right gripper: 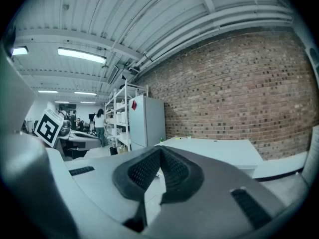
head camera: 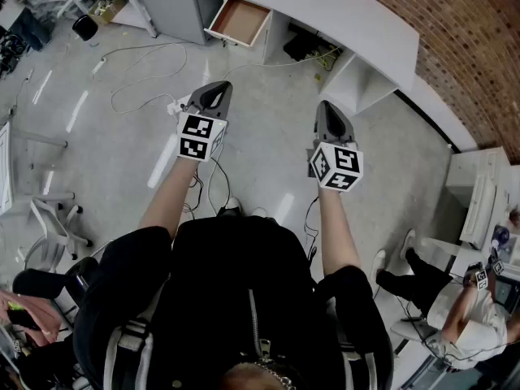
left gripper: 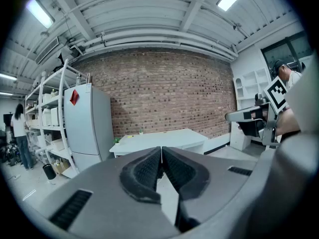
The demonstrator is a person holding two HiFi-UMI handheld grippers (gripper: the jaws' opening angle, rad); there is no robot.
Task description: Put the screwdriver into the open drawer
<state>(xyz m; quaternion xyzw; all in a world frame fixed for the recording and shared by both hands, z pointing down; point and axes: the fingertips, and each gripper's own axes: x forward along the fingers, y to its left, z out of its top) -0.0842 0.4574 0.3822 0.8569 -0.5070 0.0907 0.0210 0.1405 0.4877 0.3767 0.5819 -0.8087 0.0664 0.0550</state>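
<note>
The open drawer [head camera: 240, 21], wooden inside and with nothing in it, juts from the left end of the white desk [head camera: 341, 10] at the far side of the floor. I see no screwdriver in any view. My left gripper [head camera: 213, 89] and right gripper [head camera: 326, 109] are held side by side over the floor, pointing toward the desk and well short of it. In the left gripper view the left gripper [left gripper: 161, 151] has its pads pressed together with nothing between them. In the right gripper view the right gripper [right gripper: 160, 152] is likewise shut and holds nothing. The white desk [left gripper: 164, 138] [right gripper: 219, 146] lies ahead in both.
Cables [head camera: 146, 80] trail over the floor between me and the desk. A grey cabinet [left gripper: 87, 123] and shelves [left gripper: 47, 118] stand left of the desk, with a brick wall [left gripper: 169, 93] behind. A seated person [head camera: 455, 299] is at my right, and chairs [head camera: 53, 218] at my left.
</note>
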